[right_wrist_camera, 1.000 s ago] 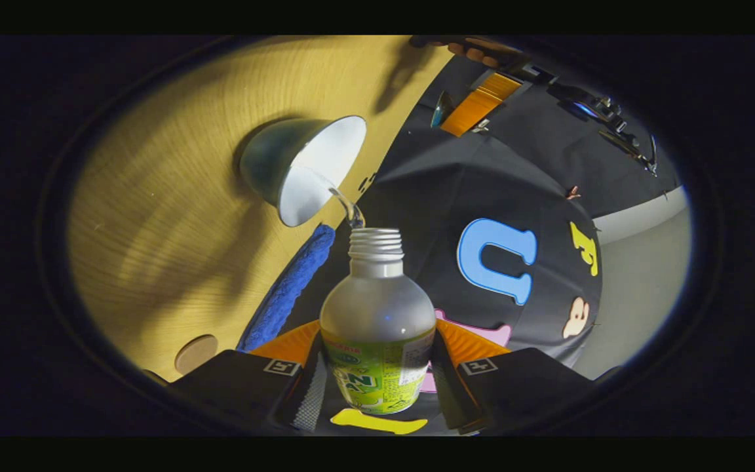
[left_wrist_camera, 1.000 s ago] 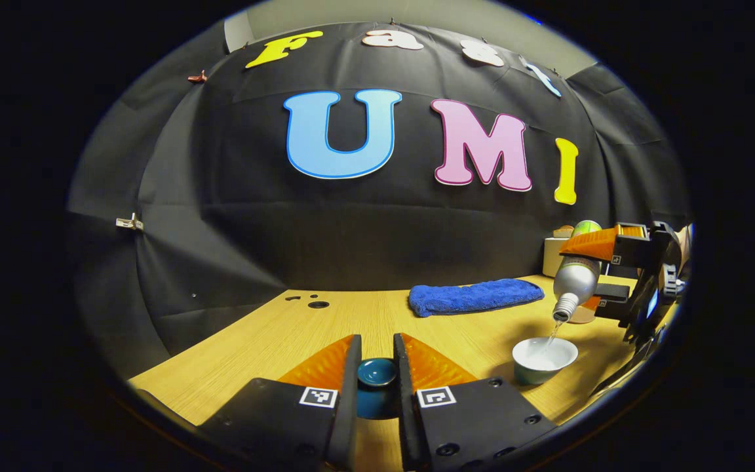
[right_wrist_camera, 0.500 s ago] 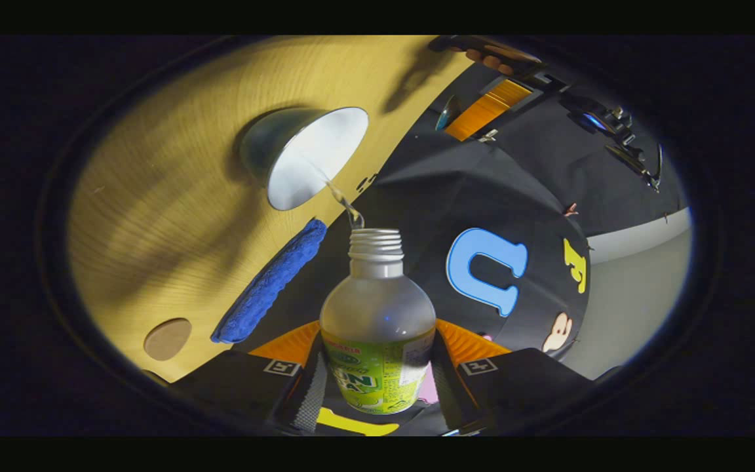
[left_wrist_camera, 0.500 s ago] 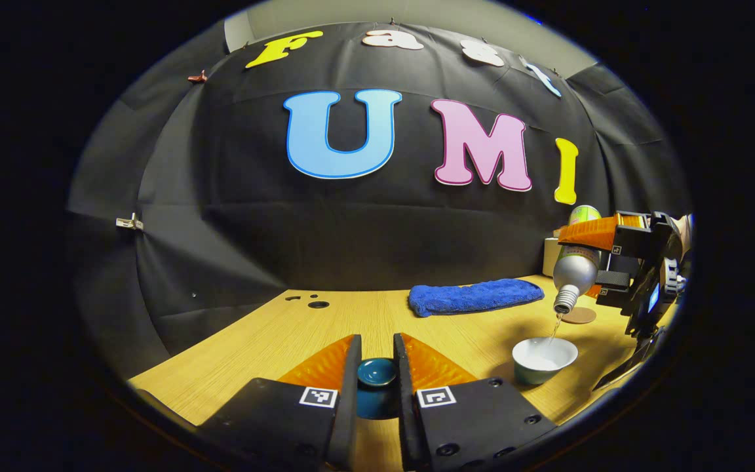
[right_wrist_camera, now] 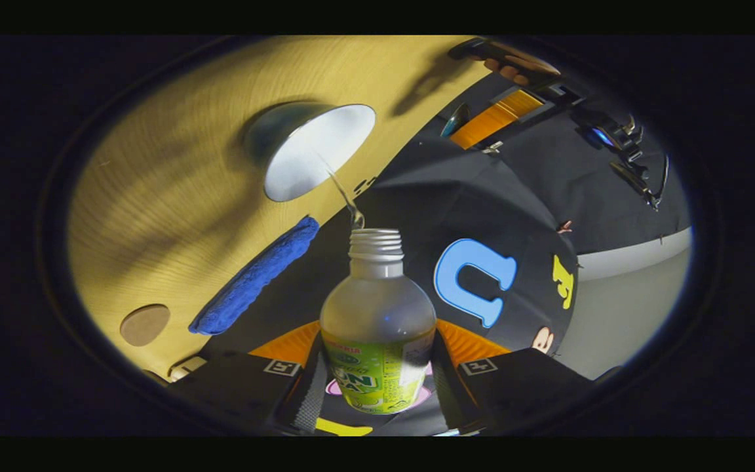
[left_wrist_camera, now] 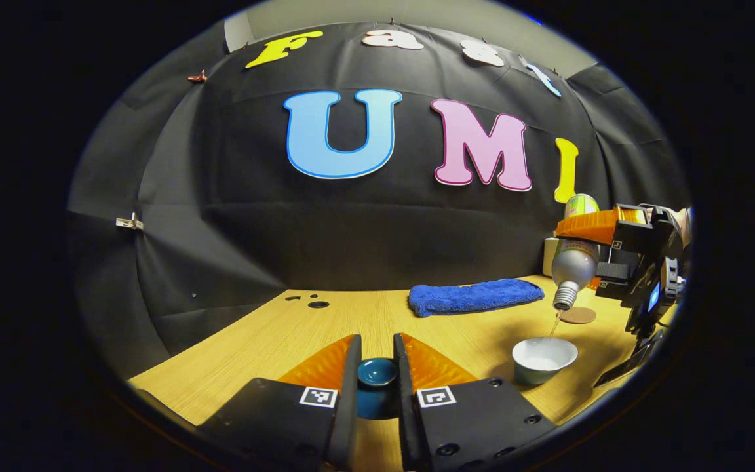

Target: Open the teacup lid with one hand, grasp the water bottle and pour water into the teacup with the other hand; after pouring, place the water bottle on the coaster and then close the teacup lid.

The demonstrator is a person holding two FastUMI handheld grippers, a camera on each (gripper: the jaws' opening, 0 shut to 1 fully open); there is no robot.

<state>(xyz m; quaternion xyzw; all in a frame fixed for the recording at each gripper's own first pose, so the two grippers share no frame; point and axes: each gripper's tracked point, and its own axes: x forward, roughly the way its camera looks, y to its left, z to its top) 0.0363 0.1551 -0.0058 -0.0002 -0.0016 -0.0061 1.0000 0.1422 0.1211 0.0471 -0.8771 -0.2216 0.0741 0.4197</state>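
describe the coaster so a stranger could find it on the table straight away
Start at the light wooden table and find the long blue folded towel near the back wall. Just past its right end lies the small round brown coaster, flat and bare. Unlike the white-lined teacup in front of it, it has no walls.

A pale wood-grain tabletop (left_wrist_camera: pixel 299 328) is seen in front of the black cloth. A rolled blue terry towel (left_wrist_camera: pixel 474 295) is laid near its back edge. A small white-lined, teal-sided teacup (left_wrist_camera: pixel 543 359) is stood nearer the front, to the right. A round brown coaster (left_wrist_camera: pixel 577 315) is placed behind the cup. Dark round holes (left_wrist_camera: pixel 317 304), possibly cable ports, are seen at the far left.
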